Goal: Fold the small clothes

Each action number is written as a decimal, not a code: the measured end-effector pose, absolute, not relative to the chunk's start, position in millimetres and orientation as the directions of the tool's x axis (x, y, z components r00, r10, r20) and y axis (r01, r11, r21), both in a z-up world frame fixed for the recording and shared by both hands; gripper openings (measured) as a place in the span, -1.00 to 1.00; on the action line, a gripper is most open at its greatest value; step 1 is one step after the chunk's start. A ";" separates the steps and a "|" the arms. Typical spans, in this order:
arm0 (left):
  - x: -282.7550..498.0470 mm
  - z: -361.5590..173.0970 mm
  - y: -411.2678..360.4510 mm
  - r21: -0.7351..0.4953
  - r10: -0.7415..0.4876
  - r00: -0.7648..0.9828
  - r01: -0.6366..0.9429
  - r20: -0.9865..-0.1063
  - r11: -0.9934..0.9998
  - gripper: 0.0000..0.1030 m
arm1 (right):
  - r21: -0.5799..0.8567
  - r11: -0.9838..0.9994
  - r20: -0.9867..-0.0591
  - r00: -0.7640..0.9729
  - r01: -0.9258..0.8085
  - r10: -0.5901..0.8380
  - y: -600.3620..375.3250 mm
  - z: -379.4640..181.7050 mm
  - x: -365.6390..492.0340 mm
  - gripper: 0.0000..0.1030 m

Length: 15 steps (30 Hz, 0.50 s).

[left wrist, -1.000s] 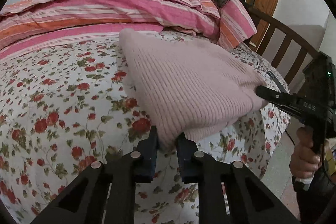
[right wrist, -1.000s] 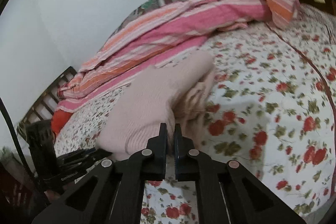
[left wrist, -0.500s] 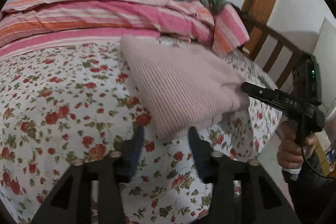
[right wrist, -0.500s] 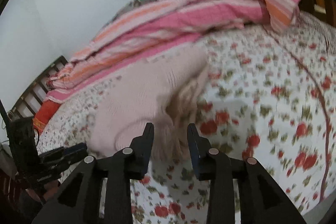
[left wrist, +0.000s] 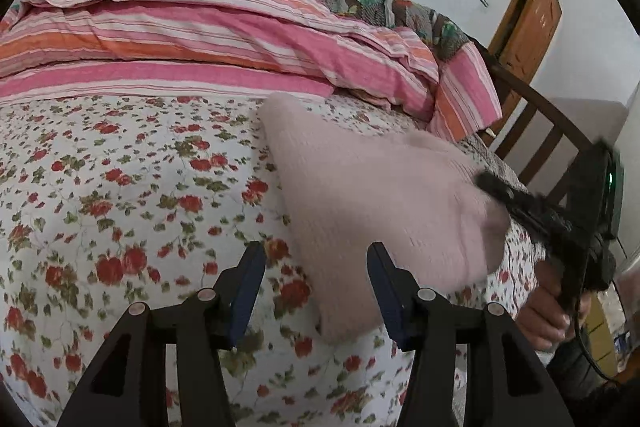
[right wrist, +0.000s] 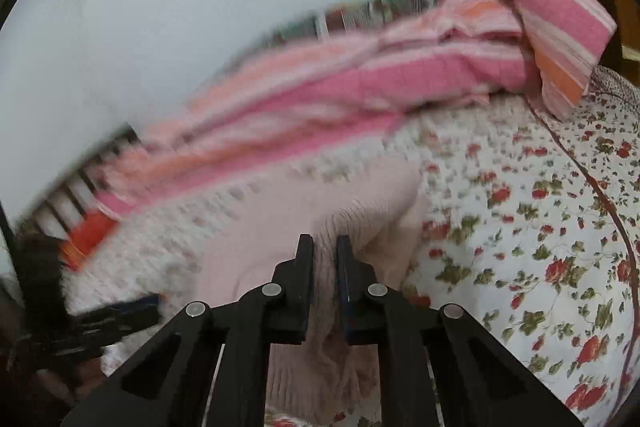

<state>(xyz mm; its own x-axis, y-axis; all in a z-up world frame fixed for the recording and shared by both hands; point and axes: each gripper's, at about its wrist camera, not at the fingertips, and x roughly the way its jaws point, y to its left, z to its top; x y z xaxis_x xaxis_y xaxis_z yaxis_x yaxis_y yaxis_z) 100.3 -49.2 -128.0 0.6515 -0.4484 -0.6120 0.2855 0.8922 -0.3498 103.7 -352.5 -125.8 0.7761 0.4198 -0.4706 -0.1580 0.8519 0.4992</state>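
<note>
A pale pink knitted garment (left wrist: 372,195) lies folded on the floral bedsheet (left wrist: 120,187). My left gripper (left wrist: 316,267) is open and empty, its fingers on either side of the garment's near left edge. My right gripper (right wrist: 324,247) is shut on a fold of the pink knit (right wrist: 320,223) at the garment's near edge. In the left wrist view the right gripper (left wrist: 486,183) meets the garment's right side, held by a hand (left wrist: 548,311). The left gripper (right wrist: 154,301) shows blurred at the lower left of the right wrist view.
A pink and orange striped quilt (left wrist: 200,35) is heaped along the far side of the bed by the wall. A wooden bed rail (left wrist: 548,131) and a brown door (left wrist: 528,15) stand at the right. The bed edge drops off near the hand.
My left gripper let go of the garment's near corner and opened wide. My right gripper opened half a second ago and has closed again on the knit. The right wrist view is blurred from motion.
</note>
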 end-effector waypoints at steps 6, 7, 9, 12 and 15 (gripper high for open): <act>133.5 -128.3 -56.2 -0.412 -0.485 0.622 0.272 -0.615 0.870 0.05 | 0.513 0.858 -0.612 0.689 -0.026 0.387 -364.7 -166.5 111.6 -0.63; 136.0 -127.3 -57.9 -0.417 -0.491 0.623 0.276 -0.609 0.866 0.06 | 0.538 0.843 -0.601 0.690 -0.022 0.402 -368.2 -163.5 110.2 -0.45; 141.5 -125.3 -59.6 -0.423 -0.500 0.626 0.283 -0.598 0.861 0.07 | 0.584 0.811 -0.570 0.694 -0.033 0.440 -371.7 -159.3 110.7 0.08; 146.3 -124.6 -60.8 -0.437 -0.516 0.626 0.294 -0.584 0.850 0.07 | 0.590 0.805 -0.582 0.660 -0.059 0.475 -362.3 -163.0 123.2 0.21; 146.1 -125.1 -57.3 -0.438 -0.526 0.624 0.306 -0.579 0.845 0.07 | 0.606 0.795 -0.622 0.603 -0.034 0.499 -353.7 -178.3 140.9 0.37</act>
<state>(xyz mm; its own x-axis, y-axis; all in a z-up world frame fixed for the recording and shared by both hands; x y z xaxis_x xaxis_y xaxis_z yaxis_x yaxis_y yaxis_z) 146.1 -57.3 -125.1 0.6237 -0.5255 -0.5787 0.3062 0.8454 -0.4377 140.9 -353.7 -178.3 0.6034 0.4991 -0.6219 -0.0335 0.7951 0.6055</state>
